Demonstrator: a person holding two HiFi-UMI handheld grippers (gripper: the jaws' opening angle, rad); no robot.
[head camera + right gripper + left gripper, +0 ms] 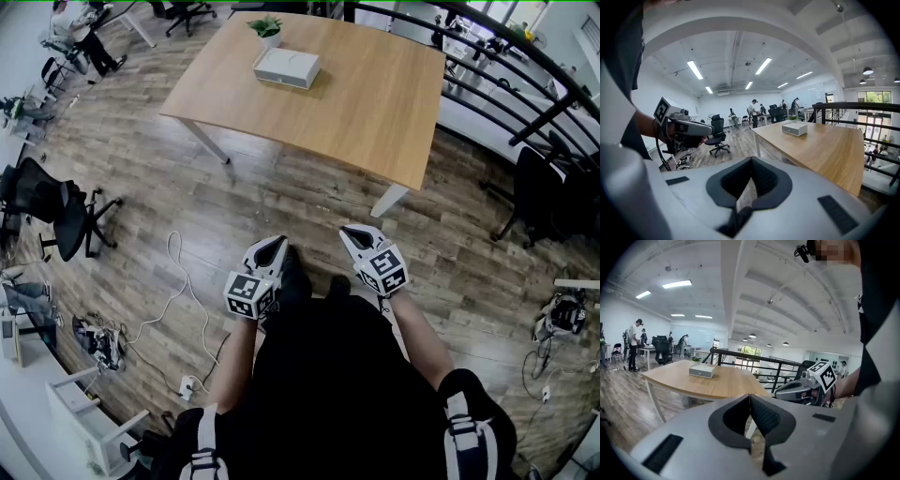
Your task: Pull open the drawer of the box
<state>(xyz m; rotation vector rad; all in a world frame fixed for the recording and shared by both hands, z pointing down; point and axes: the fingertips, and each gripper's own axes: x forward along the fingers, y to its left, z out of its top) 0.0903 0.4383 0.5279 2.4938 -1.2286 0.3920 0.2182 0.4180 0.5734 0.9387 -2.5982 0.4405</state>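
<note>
The white box (287, 67) lies flat near the far edge of the wooden table (375, 103), its drawer closed as far as I can see. It also shows small in the left gripper view as the box (702, 371) and in the right gripper view as the box (794, 129). Both grippers are held close to my body, well short of the table. The left gripper (272, 246) is shut with nothing in it, its tips meeting (749, 395). The right gripper (352, 232) is also shut and empty (751, 159).
A small potted plant (266, 28) stands behind the box. A black railing (525, 84) runs along the right. Office chairs (66, 211) stand at the left and one (539, 192) at the right. Cables (173, 300) lie on the wooden floor. People are at desks far off.
</note>
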